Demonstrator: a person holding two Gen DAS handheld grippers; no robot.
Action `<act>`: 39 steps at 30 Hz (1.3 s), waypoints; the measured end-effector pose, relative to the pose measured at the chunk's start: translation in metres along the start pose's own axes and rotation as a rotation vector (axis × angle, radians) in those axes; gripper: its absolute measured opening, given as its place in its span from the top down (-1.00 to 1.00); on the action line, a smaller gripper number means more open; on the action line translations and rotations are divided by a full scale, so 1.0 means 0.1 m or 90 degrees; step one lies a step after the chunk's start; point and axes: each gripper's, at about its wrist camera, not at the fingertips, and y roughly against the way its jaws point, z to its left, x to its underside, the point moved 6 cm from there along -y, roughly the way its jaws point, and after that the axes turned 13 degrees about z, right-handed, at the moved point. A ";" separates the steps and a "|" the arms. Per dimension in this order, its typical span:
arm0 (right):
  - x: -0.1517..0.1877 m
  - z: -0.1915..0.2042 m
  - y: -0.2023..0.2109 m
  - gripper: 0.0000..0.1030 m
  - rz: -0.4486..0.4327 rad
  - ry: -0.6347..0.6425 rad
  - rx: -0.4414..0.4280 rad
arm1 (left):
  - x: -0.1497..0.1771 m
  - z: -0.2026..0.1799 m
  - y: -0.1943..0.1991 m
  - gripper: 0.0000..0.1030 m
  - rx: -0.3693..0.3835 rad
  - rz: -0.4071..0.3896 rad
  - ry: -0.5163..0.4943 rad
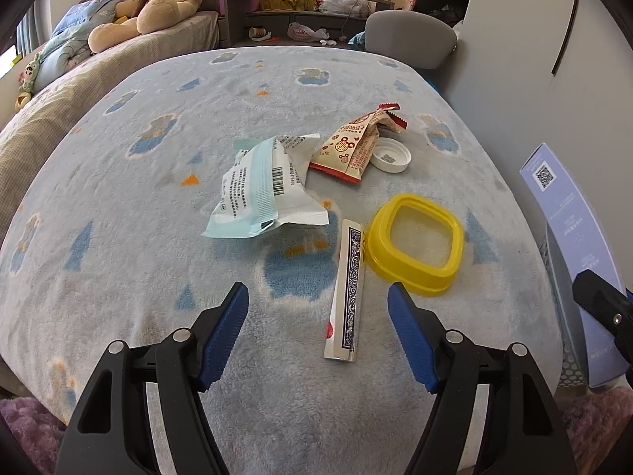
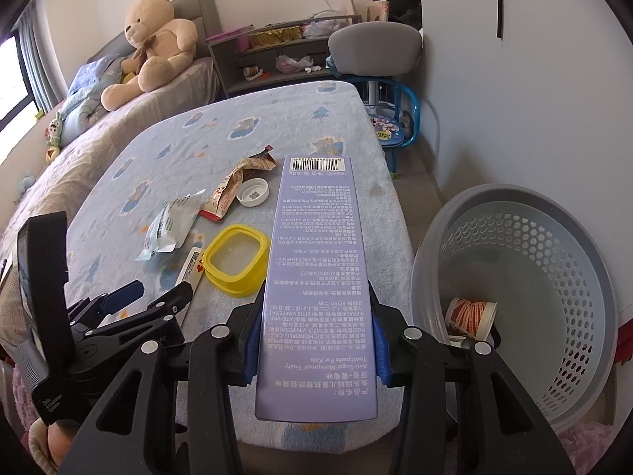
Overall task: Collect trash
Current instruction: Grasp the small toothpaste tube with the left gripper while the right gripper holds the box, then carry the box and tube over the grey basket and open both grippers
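Spread over the table: a pale blue fleece blanket with bear and tree prints (image 1: 166,237), soft and loose, likely to bunch under any finger that digs in. Beside the table, on the floor to the right: a round grey perforated plastic basket (image 2: 569,245), already holding a red-and-white paper cup (image 2: 470,312).

Clenched in the right gripper (image 2: 316,340): a long lavender cardboard toothpaste box (image 2: 312,261), pinched near its rear end, most of its length jutting forward over the table edge, not yet over the basket. Risk here: a long lever on a short grip, so a quick swing could pivot the box between the pads or knock its far end against the basket rim.

Left gripper (image 1: 318,308) spread wide, hovering low above a flat narrow white packet with a blue patterned strip (image 1: 348,289). Thin and flat on plush cloth, so probably hard to pinch without catching fleece. Just beside it, seemingly touching: a yellow squarish plastic lid with a clear centre (image 1: 415,241), apt to be nudged by the right-hand finger.

Farther back: a crumpled white-and-mint wrapper (image 1: 265,186), a torn red-and-beige snack bag (image 1: 356,142), and a small white round cap (image 1: 391,156) half tucked under the bag, easy to overlook or flick off the table.
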 end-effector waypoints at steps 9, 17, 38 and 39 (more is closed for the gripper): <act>0.06 -0.13 0.04 0.18 -0.003 -0.014 -0.022 | 0.04 -0.09 -0.11 0.49 -0.019 0.015 -0.023; 0.09 -0.20 0.07 0.18 -0.007 -0.024 -0.027 | 0.14 0.00 0.03 0.70 0.010 0.014 -0.011; 0.17 -0.85 0.50 0.18 -0.056 -0.081 0.006 | 0.10 -0.96 0.84 0.70 0.068 -0.077 -0.114; 0.19 -0.93 0.52 0.18 -0.058 -0.086 0.013 | 0.09 -1.06 0.84 0.70 0.073 -0.077 -0.123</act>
